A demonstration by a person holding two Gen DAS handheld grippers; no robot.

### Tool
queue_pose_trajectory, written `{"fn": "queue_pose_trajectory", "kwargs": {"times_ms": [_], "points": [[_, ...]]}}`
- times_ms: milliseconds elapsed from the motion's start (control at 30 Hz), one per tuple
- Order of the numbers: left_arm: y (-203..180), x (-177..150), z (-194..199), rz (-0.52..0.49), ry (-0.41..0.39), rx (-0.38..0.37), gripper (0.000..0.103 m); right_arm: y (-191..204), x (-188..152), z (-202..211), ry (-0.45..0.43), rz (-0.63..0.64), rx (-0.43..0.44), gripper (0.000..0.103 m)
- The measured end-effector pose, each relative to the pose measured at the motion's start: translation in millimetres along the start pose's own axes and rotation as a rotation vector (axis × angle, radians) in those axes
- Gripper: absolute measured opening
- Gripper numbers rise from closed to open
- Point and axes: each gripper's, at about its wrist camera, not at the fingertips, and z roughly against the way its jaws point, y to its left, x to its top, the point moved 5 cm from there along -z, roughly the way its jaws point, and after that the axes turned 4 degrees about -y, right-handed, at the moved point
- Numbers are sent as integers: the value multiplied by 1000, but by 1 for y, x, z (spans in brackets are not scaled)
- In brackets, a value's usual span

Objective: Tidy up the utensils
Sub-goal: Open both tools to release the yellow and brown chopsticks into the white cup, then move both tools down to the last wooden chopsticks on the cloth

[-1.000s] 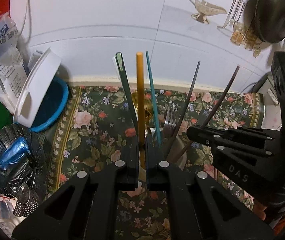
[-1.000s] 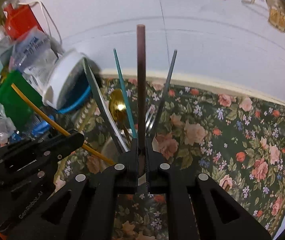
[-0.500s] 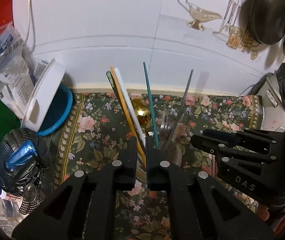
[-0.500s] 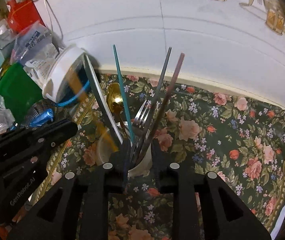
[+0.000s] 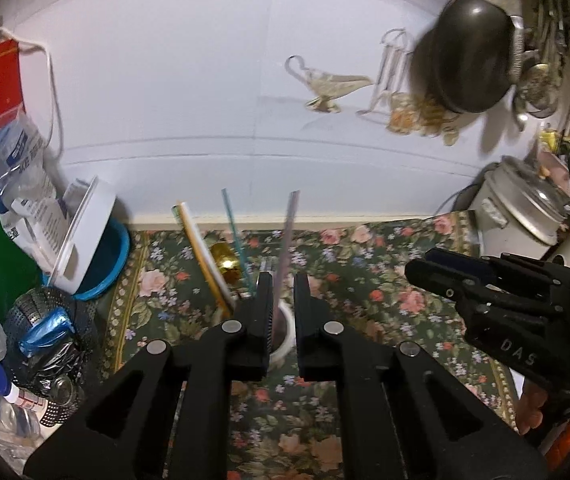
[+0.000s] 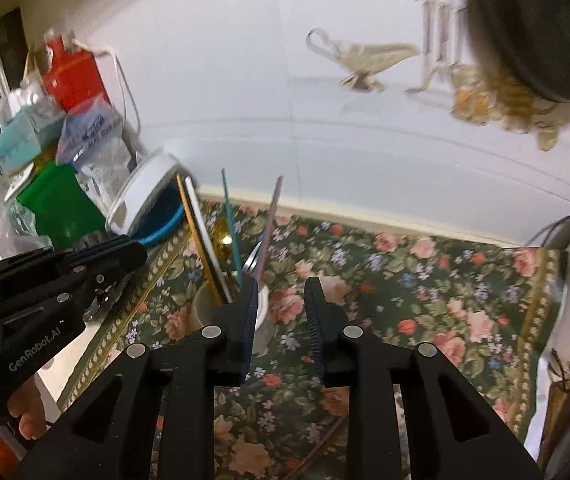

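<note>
A white cup [image 5: 285, 342] [image 6: 205, 304] stands on the floral cloth and holds several utensils: a yellow chopstick [image 5: 201, 256] [image 6: 195, 236], a teal chopstick [image 5: 235, 232] [image 6: 231, 220], a purplish chopstick [image 5: 287, 240] [image 6: 269, 220], a gold spoon [image 5: 225, 260] [image 6: 223, 242] and a fork. My left gripper [image 5: 283, 284] is open and empty, just behind the cup. My right gripper [image 6: 283, 284] is open and empty, to the right of the cup. Each gripper shows in the other's view, the right one [image 5: 481, 288] and the left one [image 6: 65, 276].
A blue bowl with a white lid [image 5: 93, 248] leans at the left, beside a black steamer basket [image 5: 45, 344], a green box [image 6: 57, 204] and bags. A white rice cooker [image 5: 525, 216] stands at the right. A dark pan [image 5: 469, 48] and ornaments hang on the white wall.
Both grippers have let go of their chopsticks, which now stand in the cup. Both have opened and pulled back and up from the cup.
</note>
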Motion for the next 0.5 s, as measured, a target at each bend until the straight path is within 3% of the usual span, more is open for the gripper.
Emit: {"fn": "queue_pose_trajectory", "kwargs": {"times_ms": [67, 133, 233, 433, 500], "points": [[-9, 0, 4, -3, -6, -16, 7, -8, -1, 12, -27, -20, 2, 24], [-19, -2, 6, -10, -5, -32, 7, -18, -4, 21, -43, -42, -7, 36], [-34, -7, 5, -25, 4, -50, 8, -37, -10, 33, -76, -92, -33, 43], [-64, -31, -11, -58, 69, -79, 8, -73, -34, 42, -55, -170, -105, 44], [-74, -43, -19, -67, 103, -94, 8, -84, -44, 42, -38, -170, -150, 49]]}}
